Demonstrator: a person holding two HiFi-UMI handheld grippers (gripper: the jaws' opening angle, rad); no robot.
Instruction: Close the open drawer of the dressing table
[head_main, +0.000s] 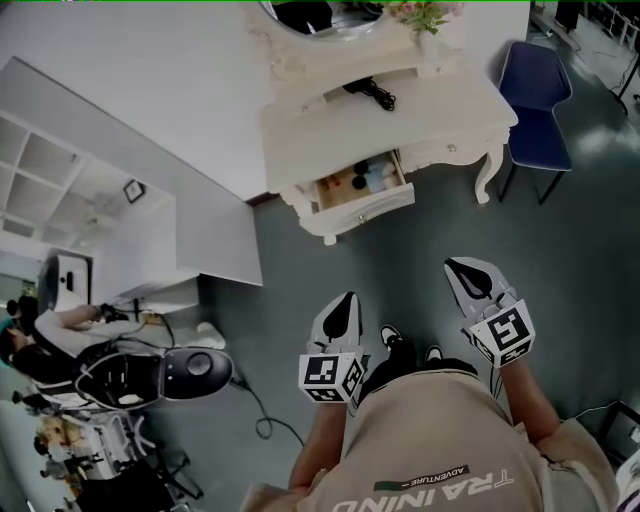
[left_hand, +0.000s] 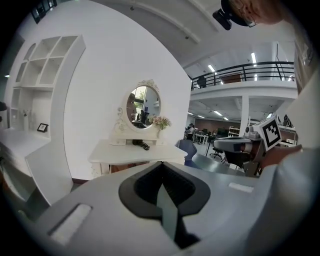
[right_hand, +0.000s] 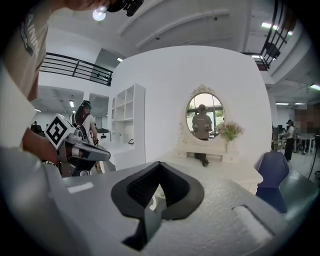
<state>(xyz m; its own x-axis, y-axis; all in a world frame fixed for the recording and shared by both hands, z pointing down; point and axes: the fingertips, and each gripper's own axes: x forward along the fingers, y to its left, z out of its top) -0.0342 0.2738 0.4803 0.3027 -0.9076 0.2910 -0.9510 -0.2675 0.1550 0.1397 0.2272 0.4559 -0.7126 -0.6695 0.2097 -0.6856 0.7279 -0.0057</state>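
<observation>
Left gripper, right gripper: jaws together; drawer contents indistinct

Drawer under dressing table top; chair rt.

Three far views, common dressing table

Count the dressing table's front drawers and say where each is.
2. The open drawer sits toward the head view's left; the closed drawer is beside it, nearer the blue chair. Others may be hidden.
</observation>
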